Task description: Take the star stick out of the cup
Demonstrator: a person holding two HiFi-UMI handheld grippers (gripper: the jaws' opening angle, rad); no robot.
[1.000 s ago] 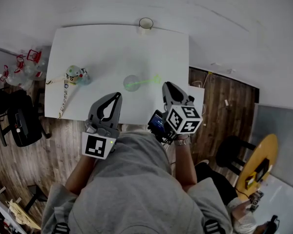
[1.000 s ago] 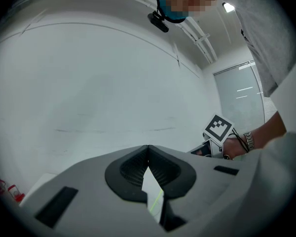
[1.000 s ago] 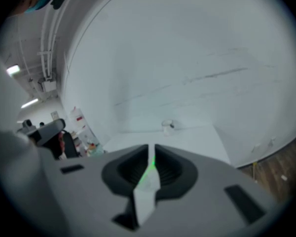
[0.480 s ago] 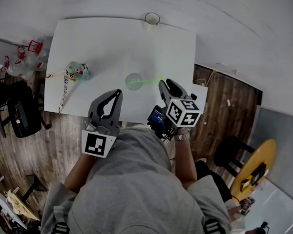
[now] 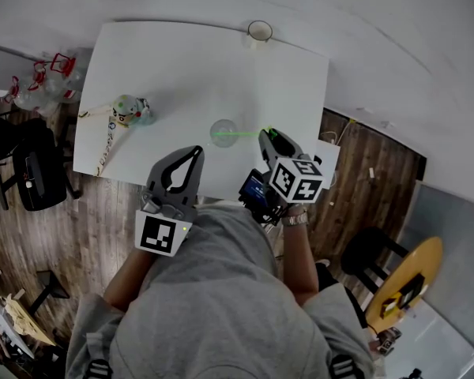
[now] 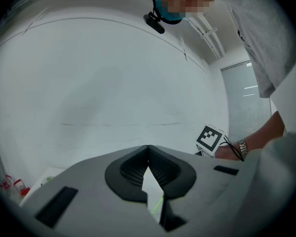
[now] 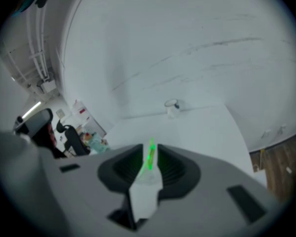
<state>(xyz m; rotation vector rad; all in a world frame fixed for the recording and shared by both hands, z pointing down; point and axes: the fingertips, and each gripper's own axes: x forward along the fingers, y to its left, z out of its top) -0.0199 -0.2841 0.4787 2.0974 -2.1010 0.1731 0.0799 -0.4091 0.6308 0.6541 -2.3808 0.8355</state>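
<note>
A clear cup (image 5: 223, 131) stands near the middle of the white table (image 5: 182, 69). The green star stick (image 5: 249, 133) leans out of it to the right. My right gripper (image 5: 268, 136) is at the stick's outer end. In the right gripper view the star stick (image 7: 149, 158) lies in the narrow gap between the jaws, which stand slightly apart, with the cup (image 7: 149, 179) below it. My left gripper (image 5: 196, 150) hovers at the table's near edge, left of the cup, shut and empty. Its tips (image 6: 148, 147) touch and point at a bare wall.
A small white cup (image 5: 259, 31) sits at the table's far edge. A colourful toy (image 5: 128, 110) with a strap (image 5: 106, 147) lies at the left. Beside the table are a black chair (image 5: 25, 176), a black stool (image 5: 365, 251) and a round yellow table (image 5: 403, 283).
My right gripper has moved up to the stick's outer end, which now sits between its jaws. The left gripper has stayed near the table edge.
</note>
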